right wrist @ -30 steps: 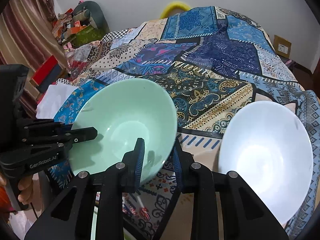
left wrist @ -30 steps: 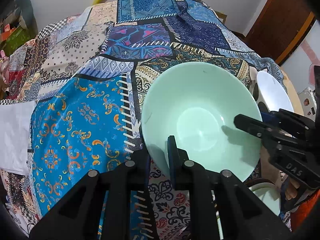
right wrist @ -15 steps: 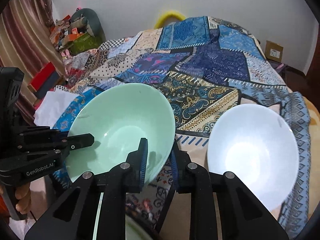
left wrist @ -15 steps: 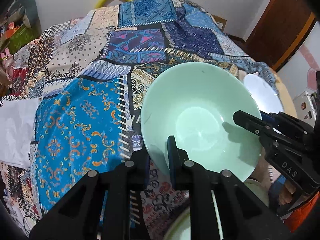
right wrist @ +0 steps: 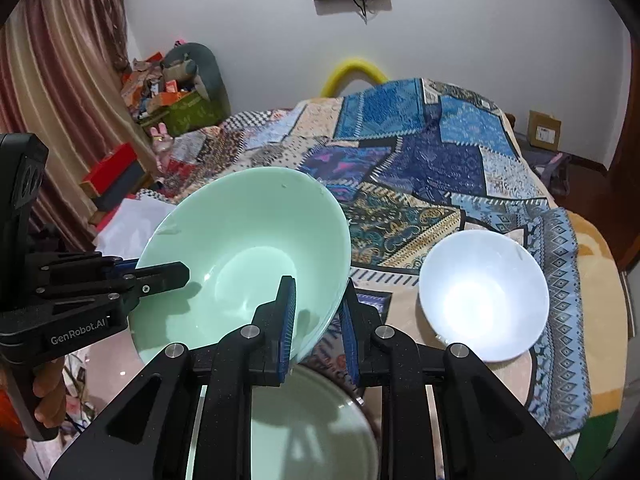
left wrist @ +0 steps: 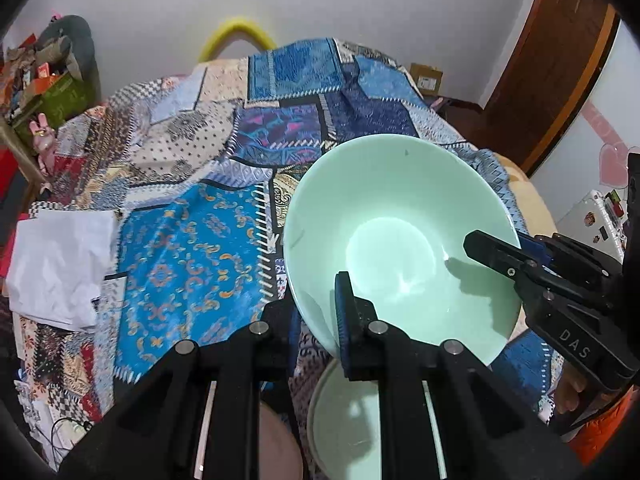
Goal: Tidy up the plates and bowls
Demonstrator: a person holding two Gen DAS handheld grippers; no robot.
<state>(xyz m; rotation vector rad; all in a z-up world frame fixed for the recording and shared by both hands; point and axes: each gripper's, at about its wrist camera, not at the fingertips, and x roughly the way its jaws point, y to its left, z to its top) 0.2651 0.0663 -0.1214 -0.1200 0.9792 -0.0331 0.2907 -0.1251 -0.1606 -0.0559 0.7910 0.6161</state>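
Left wrist view: the left gripper [left wrist: 316,312] is pinching the near rim of the mint green bowl [left wrist: 400,236], which is tilting above the patchwork cloth [left wrist: 188,256]; the right gripper [left wrist: 516,258] is clamping its right rim. A second green bowl [left wrist: 348,428] is sitting underneath.

Right wrist view: the right gripper [right wrist: 318,326] is gripping the mint green bowl [right wrist: 244,256] at its near-right rim, the left gripper [right wrist: 132,276] is gripping its left rim, and a white bowl [right wrist: 484,294] is resting on the cloth to the right.

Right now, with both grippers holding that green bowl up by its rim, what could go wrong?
1. The green bowl hangs tilted from thin rim pinches by the left gripper and right gripper; it could slip.
2. A second green bowl sits directly below; a drop might chip both.
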